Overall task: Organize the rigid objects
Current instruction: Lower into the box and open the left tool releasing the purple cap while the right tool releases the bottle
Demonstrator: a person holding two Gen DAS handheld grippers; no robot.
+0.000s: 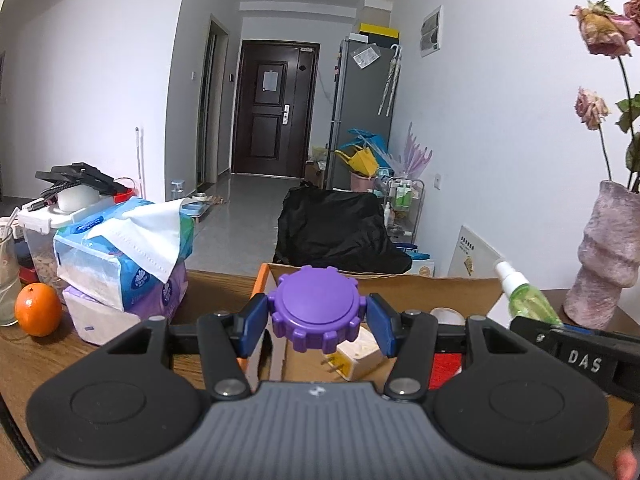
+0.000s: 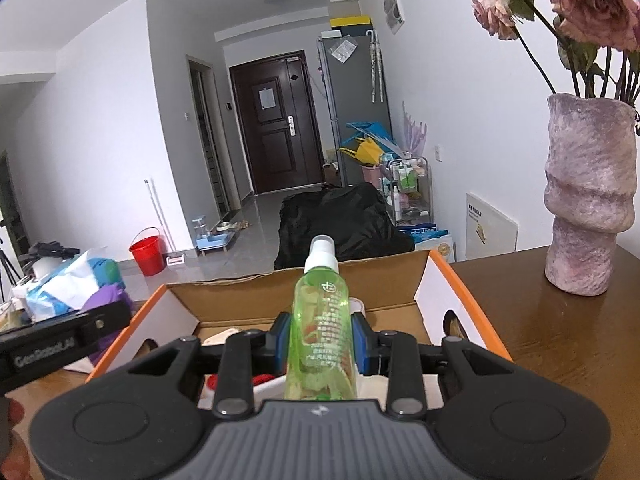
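Left wrist view is showing the left gripper point(image 1: 318, 322) clenching a round purple plastic lid point(image 1: 317, 311) with a notched, gear-like rim and a flat raised top, its blue pads point(image 1: 253, 322) pressing on opposite sides. That lid is hanging over the near left part of an open cardboard box with orange-edged white flaps point(image 1: 259, 280), which is sitting on a dark wooden table point(image 1: 32, 356). Below the lid, a cream plug adapter with metal prongs point(image 1: 354, 358) is lying on the box floor.

Right wrist view is showing the right gripper point(image 2: 320, 342) grasping a translucent green spray bottle with a white nozzle point(image 2: 320, 320) around its body, printed text facing up and the nozzle pointing toward the box's far wall. The bottle is being held above the middle of the same box point(image 2: 464, 292).

A mottled pink ceramic vase point(image 2: 588, 200) holding wilted roses is standing on the table right of the box, and stacked tissue packs point(image 1: 124, 264) and an orange point(image 1: 38, 309) are sitting to its left.
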